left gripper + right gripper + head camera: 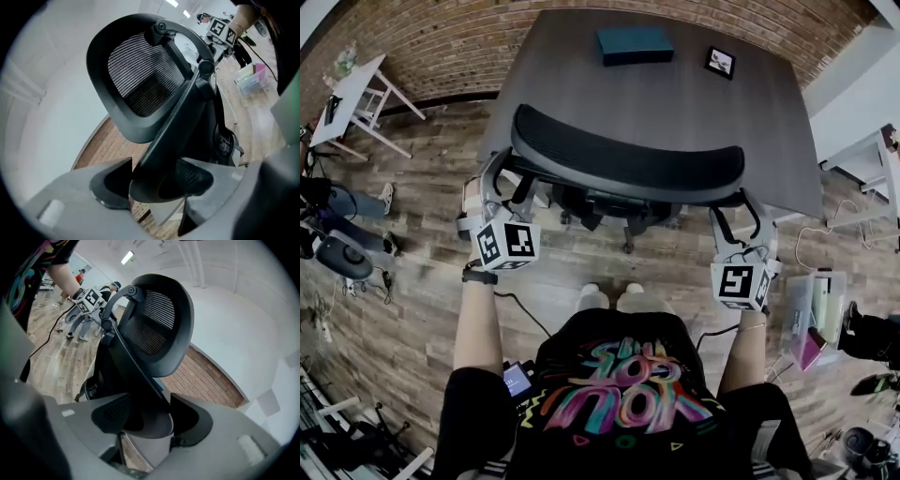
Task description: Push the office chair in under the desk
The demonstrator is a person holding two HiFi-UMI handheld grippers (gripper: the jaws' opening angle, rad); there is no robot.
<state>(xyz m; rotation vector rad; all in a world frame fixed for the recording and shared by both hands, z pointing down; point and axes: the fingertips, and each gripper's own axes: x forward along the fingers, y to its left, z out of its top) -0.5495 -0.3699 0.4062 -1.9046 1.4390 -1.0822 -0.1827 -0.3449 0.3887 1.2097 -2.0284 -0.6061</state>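
Grippers gripped both sides of a black office chair (pixel 628 159) as a person in a patterned black T-shirt (pixel 623 394) stood directly behind it, pale shoes (pixel 619 298) planted on the wood-plank floor (pixel 422 291). The left gripper (pixel 495 187) had its jaws closed down on the left edge of the chair's back frame; in the left gripper view the left gripper (pixel 154 183) pinched a dark strut between its two grey jaws, with the mesh backrest (pixel 140 79) rising beyond. The right gripper (pixel 741 220) was clamped the same way on the frame's right edge, and the right gripper view showed the right gripper (pixel 145 416) closed around the curved black frame below the mesh back of the office chair (pixel 159 319).

The chair stood at the near edge of the dark grey desk (pixel 675 103), its back turned to the person, its curved top rim lying across that edge in the head view and a caster (pixel 628 248) showing on the floor just short of it. A teal box (pixel 635 43) lay near the desk's far edge, with a small framed card (pixel 719 62) beside it toward the far right corner. A brick wall (pixel 441 37) ran behind the desk, and a white table (pixel 356 94) stood well off to the left.
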